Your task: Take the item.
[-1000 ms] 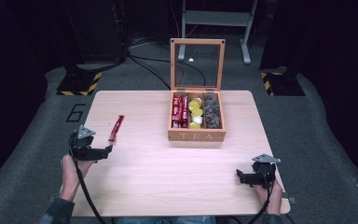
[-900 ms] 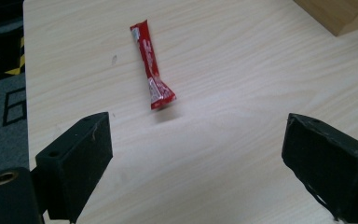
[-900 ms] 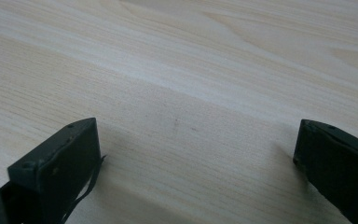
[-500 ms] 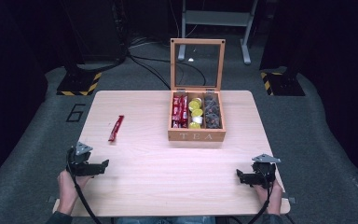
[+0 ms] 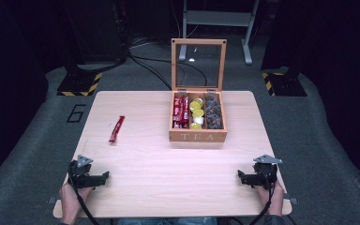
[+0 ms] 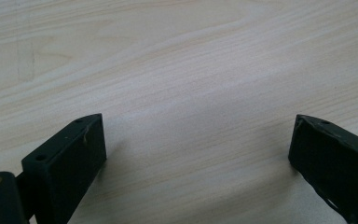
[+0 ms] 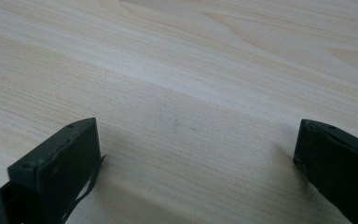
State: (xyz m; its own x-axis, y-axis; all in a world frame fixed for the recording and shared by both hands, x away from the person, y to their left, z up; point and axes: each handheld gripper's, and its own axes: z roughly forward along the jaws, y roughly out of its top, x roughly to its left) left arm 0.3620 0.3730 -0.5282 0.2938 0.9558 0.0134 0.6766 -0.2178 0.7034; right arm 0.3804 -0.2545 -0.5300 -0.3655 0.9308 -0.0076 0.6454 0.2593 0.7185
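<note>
A wooden tea box [image 5: 198,136] stands at the back middle of the table with its glass lid [image 5: 198,42] upright. Red packets [image 5: 181,110], yellow pods [image 5: 196,108] and dark sachets [image 5: 213,111] fill its three compartments. A single red packet [image 5: 116,128] lies loose on the table to the box's left. My left gripper [image 5: 104,176] [image 6: 198,126] is low over the near left corner; its jaws have just been opening and hold nothing. At the near right corner my right gripper [image 5: 240,176] [image 7: 198,126] is open, with bare wood between its jaws.
The light wooden table [image 5: 168,173] sits on grey floor. Black cables [image 5: 145,63] run across the floor behind it, near a metal stand [image 5: 215,18] and yellow-black striped bases [image 5: 79,84]. A hand holds each gripper at the table's near edge.
My left gripper has moved away from the loose red packet, back toward the near edge and down to the table. The right gripper has not moved.
</note>
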